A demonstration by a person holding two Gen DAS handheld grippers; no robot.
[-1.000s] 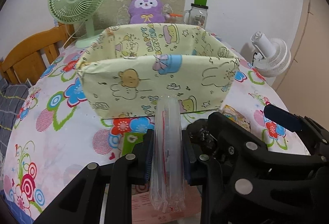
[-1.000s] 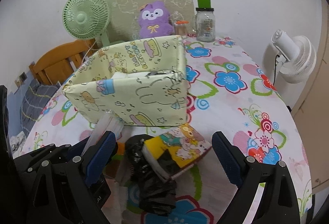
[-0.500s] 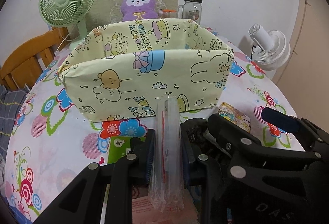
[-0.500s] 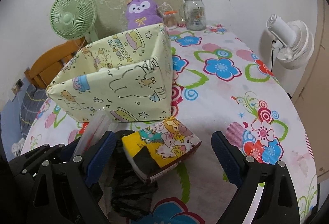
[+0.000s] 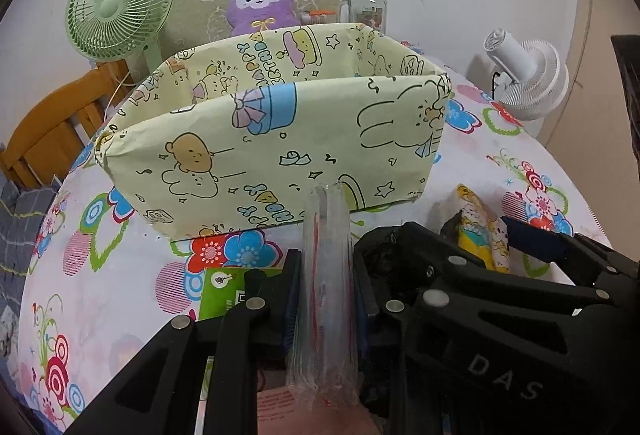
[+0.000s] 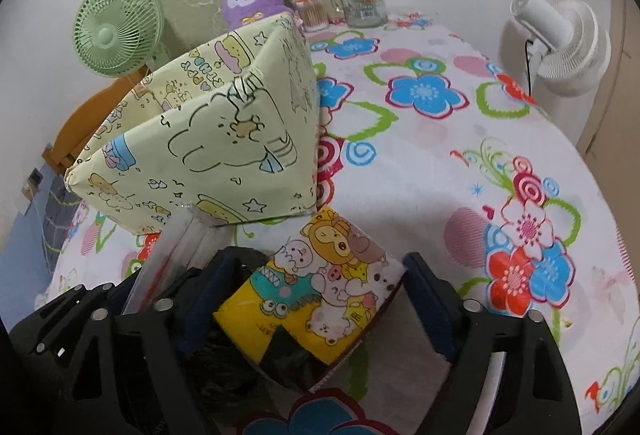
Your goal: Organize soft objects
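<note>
The right gripper (image 6: 320,299) is closing its jaws around the cartoon tissue pack (image 6: 316,295), which lies on the desk (image 6: 440,155) just before the yellow box (image 6: 200,155), while the left gripper (image 5: 326,299) holds a clear plastic packet (image 5: 326,275) upright.

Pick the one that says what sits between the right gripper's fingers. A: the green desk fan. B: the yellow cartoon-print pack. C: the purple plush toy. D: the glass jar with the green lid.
B: in the right wrist view the yellow cartoon-print pack lies on the table between the fingers of the right gripper, whose jaws are closing around it.
</note>
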